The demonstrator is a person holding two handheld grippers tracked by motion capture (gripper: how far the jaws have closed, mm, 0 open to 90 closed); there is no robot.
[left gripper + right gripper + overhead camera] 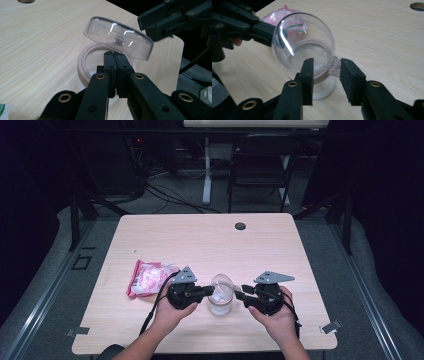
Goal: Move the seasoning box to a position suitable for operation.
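Note:
A small clear jar (220, 306) stands near the table's front edge, between my two grippers. Its clear round lid (117, 37) is tilted up over the jar's pale rim (86, 62). My left gripper (115, 53) is shut, its tips pinching the lid's lower edge. From the other side, the right gripper (325, 67) stands open, its jaws either side of a clear tab (335, 67) on the jar's side without squeezing it. In the high view the left gripper (209, 291) and the right gripper (240, 295) face each other across the jar.
A pink and white packet (147, 277) lies on the wooden table (200, 240) just left of my left hand. A cable hole (240, 226) sits near the far edge. A black chair (260, 165) and cables stand on the floor beyond.

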